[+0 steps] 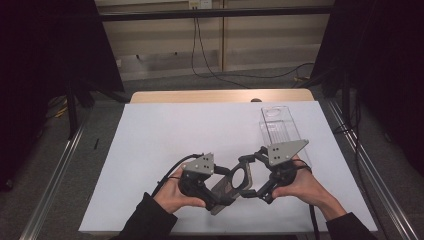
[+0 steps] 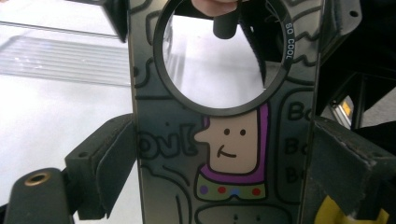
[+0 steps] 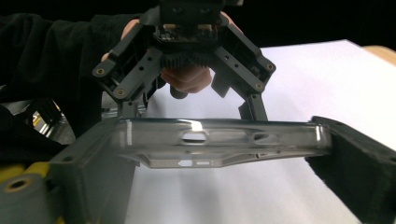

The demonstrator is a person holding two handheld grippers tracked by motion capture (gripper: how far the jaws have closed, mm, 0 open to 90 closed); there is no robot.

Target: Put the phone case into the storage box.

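The phone case (image 2: 224,154) is dark and half transparent, with a big round camera hole and a cartoon face in purple. Both the left gripper (image 1: 220,192) and right gripper (image 1: 250,175) clamp it by its edges, above the white sheet (image 1: 165,145)

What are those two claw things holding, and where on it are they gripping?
Both hold one dark printed phone case with a round cut-out. The left gripper clamps its two long side edges; the right gripper pinches its two ends.
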